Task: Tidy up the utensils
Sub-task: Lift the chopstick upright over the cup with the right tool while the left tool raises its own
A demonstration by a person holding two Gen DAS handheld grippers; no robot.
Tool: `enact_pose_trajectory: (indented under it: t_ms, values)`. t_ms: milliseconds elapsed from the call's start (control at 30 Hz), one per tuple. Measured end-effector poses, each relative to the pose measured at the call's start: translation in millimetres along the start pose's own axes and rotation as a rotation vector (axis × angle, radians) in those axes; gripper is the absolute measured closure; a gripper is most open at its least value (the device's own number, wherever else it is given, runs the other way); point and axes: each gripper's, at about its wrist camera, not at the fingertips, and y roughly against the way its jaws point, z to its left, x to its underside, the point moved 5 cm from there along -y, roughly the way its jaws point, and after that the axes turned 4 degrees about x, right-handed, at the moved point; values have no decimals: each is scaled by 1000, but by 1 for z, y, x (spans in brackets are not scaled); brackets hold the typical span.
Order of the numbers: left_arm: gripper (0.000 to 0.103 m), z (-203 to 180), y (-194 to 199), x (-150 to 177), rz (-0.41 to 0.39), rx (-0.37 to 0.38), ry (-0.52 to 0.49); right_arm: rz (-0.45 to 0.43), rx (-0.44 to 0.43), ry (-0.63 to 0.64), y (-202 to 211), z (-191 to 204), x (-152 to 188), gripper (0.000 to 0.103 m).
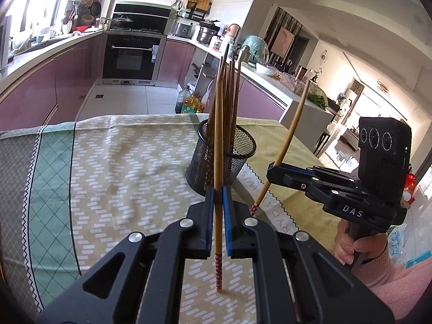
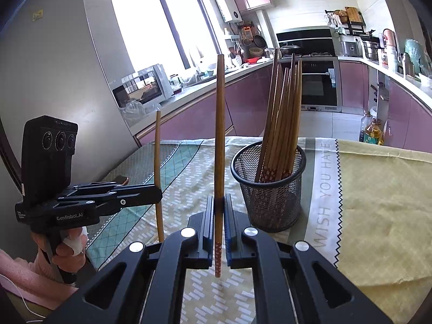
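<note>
Left wrist view: the left gripper (image 1: 218,191) clamps one upright chopstick (image 1: 218,140) just before the mesh holder (image 1: 216,162) of chopsticks, near the tablecloth's (image 1: 108,162) far edge. Right wrist view: the right gripper (image 2: 219,202) pinches another chopstick (image 2: 219,140) — upright, left of the holder.

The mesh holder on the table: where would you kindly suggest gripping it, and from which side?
Grip the mesh holder by its rim, one finger inside and one outside, coming from above on the left. The chopsticks inside lean right, leaving that side free. Both the left gripper and right gripper already hold a chopstick each.
</note>
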Motion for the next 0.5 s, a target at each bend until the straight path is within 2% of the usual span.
enact_pose_trajectory:
  t_ms: [500]
  values:
    - [96,-3,7,-14,-51,27,-1,-68,26,8,18,-1,-18,97]
